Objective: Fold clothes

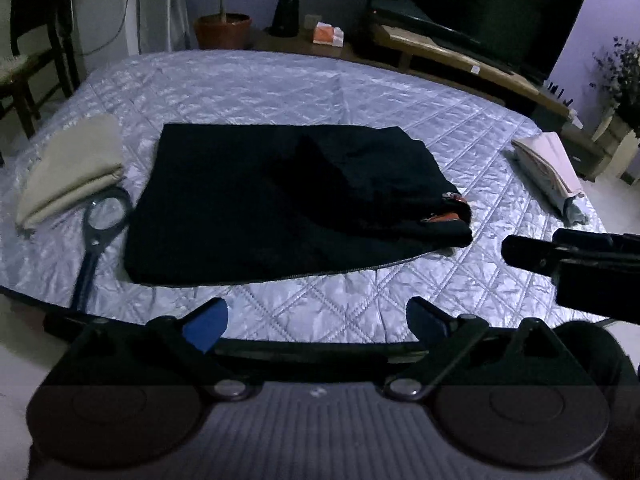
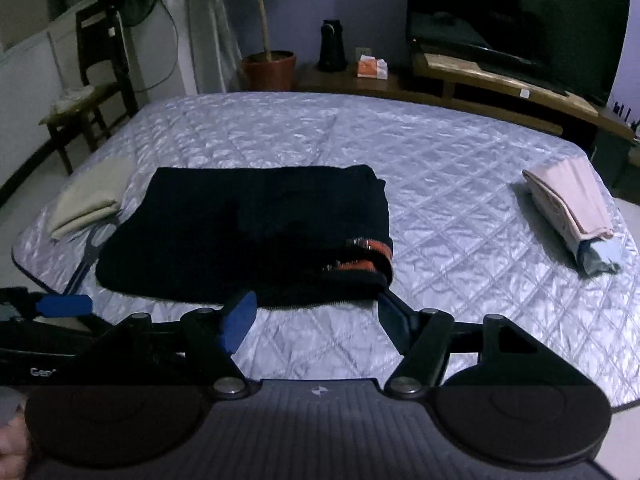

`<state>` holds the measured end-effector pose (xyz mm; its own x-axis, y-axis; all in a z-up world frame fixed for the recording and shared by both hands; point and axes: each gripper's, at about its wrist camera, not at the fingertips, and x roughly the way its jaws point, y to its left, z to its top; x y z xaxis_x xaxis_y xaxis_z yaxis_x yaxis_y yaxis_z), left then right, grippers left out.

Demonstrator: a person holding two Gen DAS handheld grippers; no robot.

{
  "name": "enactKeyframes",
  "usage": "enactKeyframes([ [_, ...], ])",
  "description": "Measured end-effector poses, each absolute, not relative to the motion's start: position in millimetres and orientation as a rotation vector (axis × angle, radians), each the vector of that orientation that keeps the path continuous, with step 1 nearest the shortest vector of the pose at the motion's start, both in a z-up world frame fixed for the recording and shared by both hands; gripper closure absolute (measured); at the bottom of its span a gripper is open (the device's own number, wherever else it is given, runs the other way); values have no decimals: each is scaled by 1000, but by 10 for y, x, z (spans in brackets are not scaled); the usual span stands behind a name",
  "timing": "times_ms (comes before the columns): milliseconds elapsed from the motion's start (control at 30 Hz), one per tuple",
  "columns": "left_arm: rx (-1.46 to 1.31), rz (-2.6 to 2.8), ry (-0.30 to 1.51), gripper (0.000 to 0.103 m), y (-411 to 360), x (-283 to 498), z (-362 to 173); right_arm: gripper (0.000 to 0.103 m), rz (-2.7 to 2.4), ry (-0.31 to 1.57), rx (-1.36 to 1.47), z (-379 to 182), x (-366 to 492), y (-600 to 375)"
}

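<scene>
A black garment point(image 1: 280, 204) point(image 2: 248, 236) lies folded on the quilted bedspread point(image 1: 360, 120) point(image 2: 460, 208), with orange striped trim point(image 2: 366, 256) showing at its right edge. My left gripper point(image 1: 316, 320) is open over the bed's near edge, short of the garment, and holds nothing. My right gripper point(image 2: 316, 316) is also open and empty, its fingertips just short of the garment's near hem. In the left wrist view the right gripper point(image 1: 568, 256) enters from the right.
A folded beige cloth point(image 1: 72, 168) point(image 2: 92, 200) lies left of the garment, beside a dark ring-ended tool point(image 1: 104, 220). A folded pink and pale blue stack point(image 1: 552, 176) point(image 2: 572, 212) sits at the right. A chair point(image 2: 96, 80), potted plant point(image 2: 268, 68) and TV point(image 2: 516, 20) stand beyond the bed.
</scene>
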<state>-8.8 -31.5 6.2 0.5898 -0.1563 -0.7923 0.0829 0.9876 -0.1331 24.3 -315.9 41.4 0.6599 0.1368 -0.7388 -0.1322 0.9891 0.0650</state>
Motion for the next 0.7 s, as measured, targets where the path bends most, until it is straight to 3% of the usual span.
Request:
enactKeyframes([
  [367,-50,-86,929,4,-466,-69,39,29,181,836,61,342,184,-3242],
  [700,-280,136,930,4,320,190,-33,30,360,739,-126,21,278,-2792],
])
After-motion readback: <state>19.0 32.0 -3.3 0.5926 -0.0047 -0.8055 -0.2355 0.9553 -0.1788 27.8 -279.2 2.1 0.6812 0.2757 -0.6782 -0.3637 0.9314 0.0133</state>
